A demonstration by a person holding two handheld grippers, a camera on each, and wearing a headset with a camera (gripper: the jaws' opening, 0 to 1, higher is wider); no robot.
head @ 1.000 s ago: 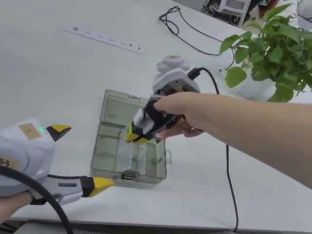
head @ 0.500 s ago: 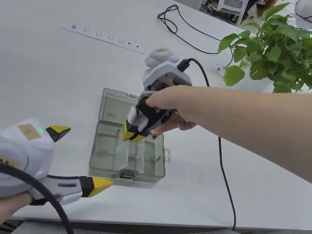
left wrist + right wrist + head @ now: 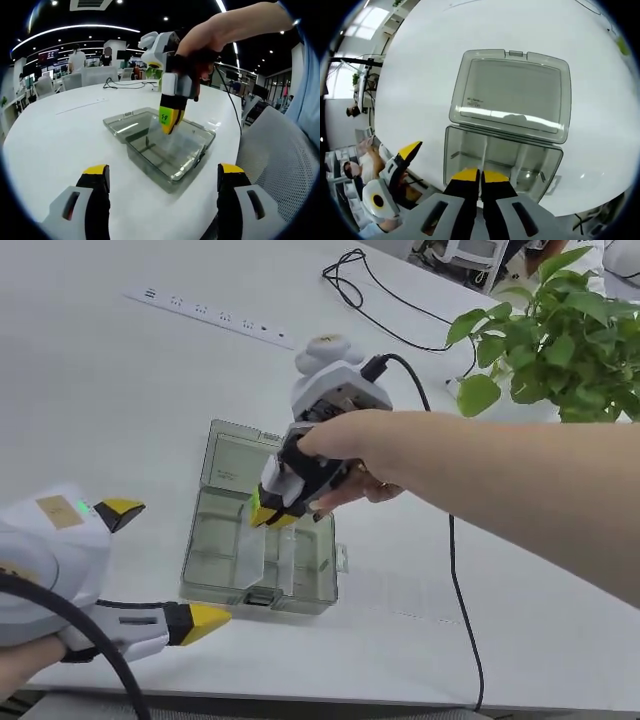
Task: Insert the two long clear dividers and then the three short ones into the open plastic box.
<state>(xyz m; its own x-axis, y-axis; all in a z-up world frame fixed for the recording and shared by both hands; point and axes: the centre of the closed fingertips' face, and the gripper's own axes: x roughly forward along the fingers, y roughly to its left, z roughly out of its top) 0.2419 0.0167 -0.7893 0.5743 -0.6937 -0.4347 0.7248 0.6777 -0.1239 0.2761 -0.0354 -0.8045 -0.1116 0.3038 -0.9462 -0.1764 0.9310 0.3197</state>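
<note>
Plastic, clear, against white: hard reading. The open plastic box (image 3: 197,558) sits near the front edge of the worktop (image 3: 90,410), with its lid (image 3: 235,462) thrown flat back on the far side and the tray towards the person.

Right claw (image 3: 266,517): directly over the tray, tips pointed down, jaws pinched to a sliver. A clear divider (image 3: 256,556) hangs upright below the tips, its lower part already inside the tray, roughly mid-width. It is held by its top edge, I judge, so that the pane drops plumb and its side edges are free to find their slots. In the right gripper view the pane is edge-on and all but invisible. I take the grip from the closed jaws and the pane beneath them, not from seeing contact.

Left claw (image 3: 163,562): jaws spread wide, nothing between them. It sits low off the near-left corner, apart from the box. Probably parked there to steady the tray if the pane binds.

Inside the tray, a further upright partition (image 3: 519,156) stands beside the held pane. Seated divider or moulded rib, cannot tell.

Judgement: mid-insertion. Next calls for a straight downward press with the pane kept square. Risk: it cocks and jams, or drags the light box.

Off-task: power strip (image 3: 215,318) and potted plant (image 3: 545,330) on the far side, black cable (image 3: 455,570) trailing right of the box.
</note>
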